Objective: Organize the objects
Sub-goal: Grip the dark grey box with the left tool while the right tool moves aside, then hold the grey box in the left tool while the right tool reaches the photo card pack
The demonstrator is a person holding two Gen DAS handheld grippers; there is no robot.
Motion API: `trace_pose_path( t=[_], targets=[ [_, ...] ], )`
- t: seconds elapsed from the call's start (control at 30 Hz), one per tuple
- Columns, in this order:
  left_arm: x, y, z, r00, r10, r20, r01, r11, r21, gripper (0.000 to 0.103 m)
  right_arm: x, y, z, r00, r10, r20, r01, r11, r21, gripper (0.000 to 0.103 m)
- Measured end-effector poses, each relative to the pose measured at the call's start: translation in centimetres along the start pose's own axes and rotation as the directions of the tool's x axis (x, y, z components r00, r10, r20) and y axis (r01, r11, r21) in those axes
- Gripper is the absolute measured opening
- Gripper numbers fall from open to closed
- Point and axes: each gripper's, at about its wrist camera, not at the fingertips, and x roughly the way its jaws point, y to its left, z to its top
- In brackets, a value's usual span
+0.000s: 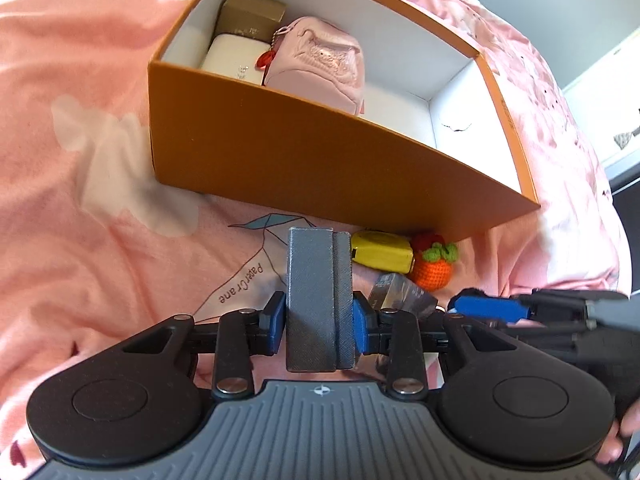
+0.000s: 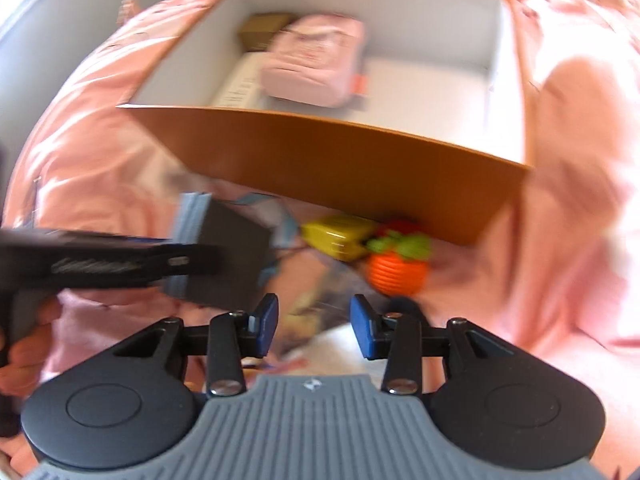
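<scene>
Gray case (image 1: pixel 319 300) stands upright, clamped in our left gripper (image 1: pixel 319 322), with the orange box (image 1: pixel 320 160) straight ahead on the bed; our right gripper (image 2: pixel 314 326), blurred, seems released and empty.

1. A home bedroom: a pink printed bedsheet (image 1: pixel 100 128) lies rumpled beneath an orange storage box (image 1: pixel 304 152).
2. Inside the box sits a pink pouch (image 1: pixel 320 64); a crocheted orange toy (image 1: pixel 434 266) lies just beside it.
</scene>
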Motion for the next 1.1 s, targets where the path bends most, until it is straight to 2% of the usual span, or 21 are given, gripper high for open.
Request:
trace_pose_path(
  t=[0.13,0.23,0.47,0.57,0.63,0.77,0.83,0.97,1.03,1.07,1.1],
  targets=[
    [0.2,0.2,0.1,1.0,-0.013,-0.008,0.013,1.0,0.004,0.038,0.6,-1.6,0.7,0.999,0.022,-0.037,-0.018,0.996,0.089,0.044],
    [-0.1,0.3,-0.2,1.0,-0.015,-0.009,0.015,1.0,0.002,0.038,1.6,-1.7,1.6,0.996,0.025,-0.086,-0.016,0.994,0.106,0.046],
    [-0.4,1.2,-0.6,0.999,-0.036,-0.011,0.036,0.999,-0.026,0.038,2.1,2.5,2.0,0.99,0.019,-0.137,-0.027,0.998,-0.057,0.047],
    [-0.5,1.0,-0.8,0.998,-0.055,-0.023,0.055,0.998,-0.008,0.038,1.0,3.2,1.5,0.992,-0.077,-0.096,0.067,0.993,-0.1,0.056],
    [-0.3,0.8,-0.9,0.998,-0.057,-0.033,0.057,0.998,0.007,0.038,0.6,3.0,1.3,0.986,-0.144,-0.08,0.135,0.985,-0.107,0.063],
    [-0.1,0.7,-1.2,0.997,-0.065,-0.039,0.065,0.998,0.014,0.038,1.0,2.3,0.6,0.963,-0.241,-0.118,0.221,0.962,-0.158,0.066],
    [-0.3,0.8,-1.3,0.997,-0.066,-0.035,0.067,0.998,0.011,0.038,0.7,2.1,0.1,0.958,-0.262,-0.115,0.238,0.952,-0.191,0.07],
    [-1.0,0.7,-1.5,0.996,-0.087,-0.014,0.087,0.996,0.023,0.038,-0.5,1.2,0.1,0.938,-0.336,-0.087,0.311,0.925,-0.22,0.07],
    [-1.3,0.5,-1.4,0.994,-0.108,-0.005,0.108,0.994,0.027,0.038,-1.1,0.6,0.3,0.922,-0.379,-0.074,0.353,0.905,-0.236,0.07],
    [-1.4,0.3,-1.4,0.993,-0.121,-0.001,0.121,0.992,0.031,0.038,-1.4,0.2,0.4,0.908,-0.414,-0.064,0.387,0.888,-0.247,0.07],
    [-1.5,0.1,-1.4,0.991,-0.132,0.001,0.132,0.991,0.035,0.038,-1.3,0.0,0.4,0.88,-0.471,-0.059,0.44,0.856,-0.269,0.063]
  ],
)
